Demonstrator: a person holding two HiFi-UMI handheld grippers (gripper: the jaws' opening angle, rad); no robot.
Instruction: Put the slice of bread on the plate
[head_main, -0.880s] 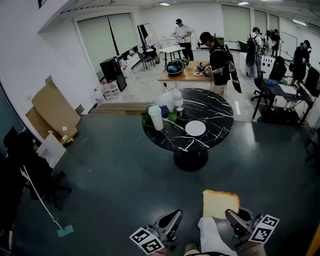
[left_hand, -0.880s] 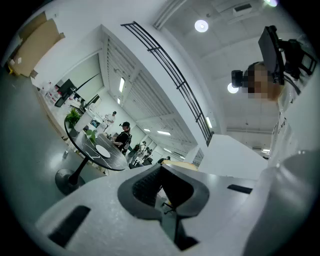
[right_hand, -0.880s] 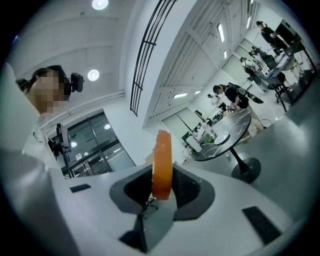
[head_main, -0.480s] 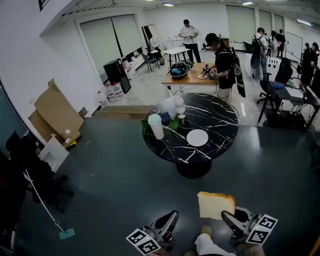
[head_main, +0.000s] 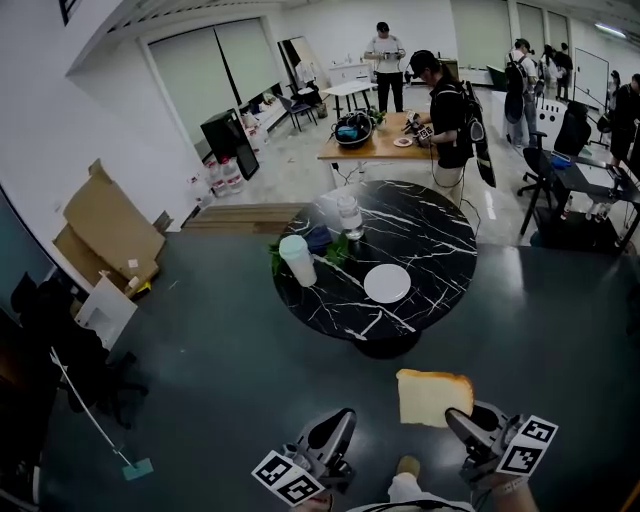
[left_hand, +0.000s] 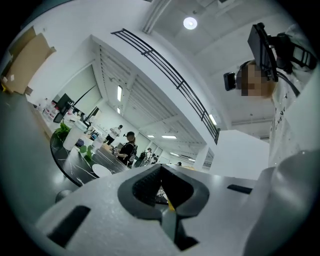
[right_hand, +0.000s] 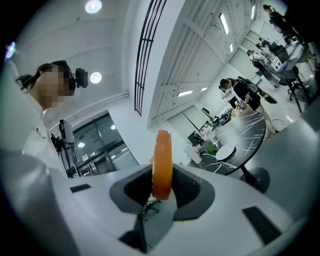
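A slice of bread (head_main: 432, 396) with a tan crust hangs over the dark floor, held upright at its right edge by my right gripper (head_main: 463, 422). In the right gripper view the bread (right_hand: 162, 160) stands edge-on between the pads of my right gripper (right_hand: 162, 186), which is shut on it. The white plate (head_main: 387, 283) lies bare on the round black marble table (head_main: 430, 235) ahead, also seen as the plate (right_hand: 225, 151) in the right gripper view. My left gripper (head_main: 337, 428) is low at the left, shut and holding nothing, its pads (left_hand: 145, 186) touching.
On the table stand a white cup (head_main: 297, 260), a clear jar (head_main: 349, 213) and a green plant (head_main: 335, 247). A person (head_main: 441, 110) works at a wooden table (head_main: 375, 148) behind. Cardboard (head_main: 105, 215) leans on the left wall; a mop (head_main: 95, 420) lies on the floor.
The marble table and plate have drawn a little closer in the head view. The bread stays in the right gripper's grip, and both grippers keep their places low in the picture.
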